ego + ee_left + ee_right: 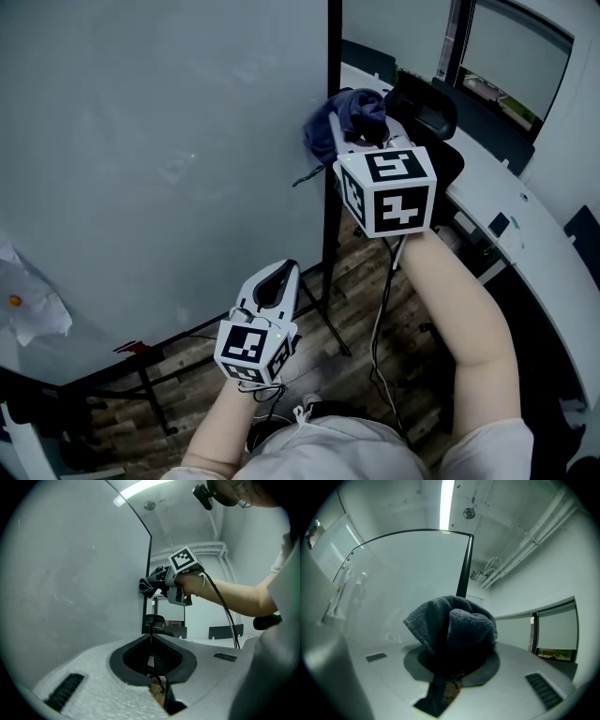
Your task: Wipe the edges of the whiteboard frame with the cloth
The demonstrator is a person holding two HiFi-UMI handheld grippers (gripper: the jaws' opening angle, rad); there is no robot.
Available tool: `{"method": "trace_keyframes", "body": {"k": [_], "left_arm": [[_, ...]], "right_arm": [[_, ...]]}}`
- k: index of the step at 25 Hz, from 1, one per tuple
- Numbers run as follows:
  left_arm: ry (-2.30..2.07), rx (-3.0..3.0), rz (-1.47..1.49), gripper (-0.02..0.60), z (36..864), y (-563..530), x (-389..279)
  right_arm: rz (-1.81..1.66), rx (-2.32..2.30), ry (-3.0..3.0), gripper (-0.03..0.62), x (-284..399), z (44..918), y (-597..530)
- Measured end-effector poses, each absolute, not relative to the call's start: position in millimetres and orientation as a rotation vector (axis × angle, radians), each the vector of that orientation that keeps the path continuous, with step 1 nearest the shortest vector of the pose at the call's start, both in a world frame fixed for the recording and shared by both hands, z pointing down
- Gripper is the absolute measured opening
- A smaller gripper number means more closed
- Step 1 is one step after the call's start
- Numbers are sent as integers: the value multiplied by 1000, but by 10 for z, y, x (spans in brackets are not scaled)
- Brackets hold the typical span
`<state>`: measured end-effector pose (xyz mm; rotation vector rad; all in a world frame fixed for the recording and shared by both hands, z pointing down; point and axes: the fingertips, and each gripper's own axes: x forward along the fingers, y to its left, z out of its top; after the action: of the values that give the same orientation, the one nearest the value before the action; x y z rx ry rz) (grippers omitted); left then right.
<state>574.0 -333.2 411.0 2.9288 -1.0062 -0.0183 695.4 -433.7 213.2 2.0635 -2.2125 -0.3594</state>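
Observation:
The whiteboard (159,141) fills the left of the head view, and its thin black frame edge (333,56) runs down its right side. A dark blue knitted cloth (349,117) is bunched against that edge, about halfway up. My right gripper (364,136) is shut on the cloth. In the right gripper view the cloth (454,630) hides the jaws, with the frame edge (464,569) rising just behind it. My left gripper (277,274) hangs lower down in front of the board, shut and holding nothing. Its joined tips (151,638) point along the frame edge (148,573) towards the cloth (151,582).
The board's black stand legs (330,319) spread over a wooden floor (366,281). A white curved desk (525,225) and a black chair (427,108) are close on the right. A crumpled white sheet (28,305) clings to the board's lower left. A cable (380,319) dangles from my right gripper.

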Motion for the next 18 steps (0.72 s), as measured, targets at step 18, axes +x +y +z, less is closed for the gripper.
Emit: {"method": "trace_keyframes", "body": {"k": [18], "left_arm": [[-950, 2866, 137, 25, 4694, -3376, 5826]], "right_arm": [[-129, 2001, -2123, 77, 7017, 3536, -4386]]}}
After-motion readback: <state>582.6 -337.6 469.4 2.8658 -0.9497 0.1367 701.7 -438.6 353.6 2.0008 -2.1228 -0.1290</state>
